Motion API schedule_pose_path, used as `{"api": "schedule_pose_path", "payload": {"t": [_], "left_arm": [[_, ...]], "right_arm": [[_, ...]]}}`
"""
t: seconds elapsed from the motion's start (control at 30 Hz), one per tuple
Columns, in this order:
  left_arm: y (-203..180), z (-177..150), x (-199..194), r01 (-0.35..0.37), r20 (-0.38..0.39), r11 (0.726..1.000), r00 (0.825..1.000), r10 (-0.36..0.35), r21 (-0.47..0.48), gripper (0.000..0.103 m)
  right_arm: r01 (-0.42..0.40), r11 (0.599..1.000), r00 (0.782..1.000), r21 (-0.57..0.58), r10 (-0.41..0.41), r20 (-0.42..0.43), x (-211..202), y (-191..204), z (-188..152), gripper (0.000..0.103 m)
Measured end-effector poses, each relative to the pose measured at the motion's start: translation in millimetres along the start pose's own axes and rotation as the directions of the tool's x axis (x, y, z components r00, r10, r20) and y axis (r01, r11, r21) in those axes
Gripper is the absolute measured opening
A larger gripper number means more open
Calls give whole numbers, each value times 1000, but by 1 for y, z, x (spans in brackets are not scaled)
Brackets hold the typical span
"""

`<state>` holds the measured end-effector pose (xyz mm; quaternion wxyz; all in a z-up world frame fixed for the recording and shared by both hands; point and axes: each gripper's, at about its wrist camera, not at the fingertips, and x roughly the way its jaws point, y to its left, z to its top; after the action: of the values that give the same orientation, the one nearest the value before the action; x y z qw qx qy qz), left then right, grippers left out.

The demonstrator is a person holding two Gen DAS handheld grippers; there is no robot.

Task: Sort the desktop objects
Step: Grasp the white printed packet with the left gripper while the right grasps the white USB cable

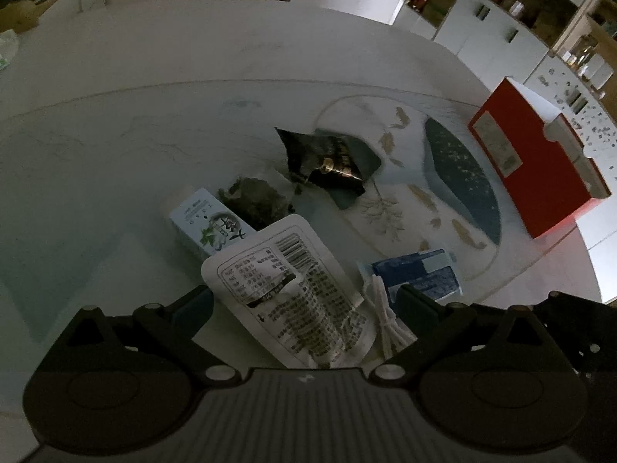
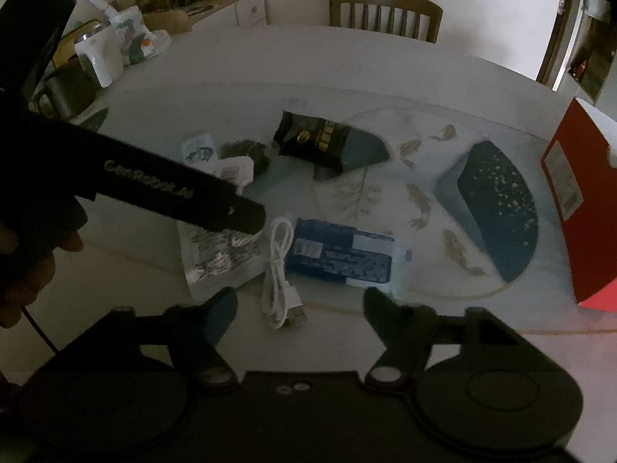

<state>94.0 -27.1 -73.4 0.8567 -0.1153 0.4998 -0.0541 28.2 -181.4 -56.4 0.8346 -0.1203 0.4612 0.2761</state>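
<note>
My left gripper is open, its fingers on either side of a white printed pouch lying on the table; the pouch also shows in the right wrist view. Beside it lie a coiled white cable and a blue packet. Farther off are a light blue box, a dark green bundle and a black snack bag. My right gripper is open and empty, just short of the cable.
A round fish-patterned mat covers the table's right part. A red box stands at the right edge. The left gripper's body crosses the right wrist view. Cups and jars stand far left. A chair is behind.
</note>
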Motion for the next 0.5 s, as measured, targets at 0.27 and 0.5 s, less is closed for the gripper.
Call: {"api": "schedule_pose_path", "payload": {"t": [0.27, 0.5], "left_arm": [[0, 0, 7, -16, -24, 1000, 1000, 16, -22, 91], [3, 1, 10, -20, -37, 998, 999, 18, -62, 81]], "right_arm": [[13, 999, 1000, -37, -14, -21, 9, 10, 0, 54], [9, 998, 999, -66, -11, -35, 13, 15, 0, 48]]}}
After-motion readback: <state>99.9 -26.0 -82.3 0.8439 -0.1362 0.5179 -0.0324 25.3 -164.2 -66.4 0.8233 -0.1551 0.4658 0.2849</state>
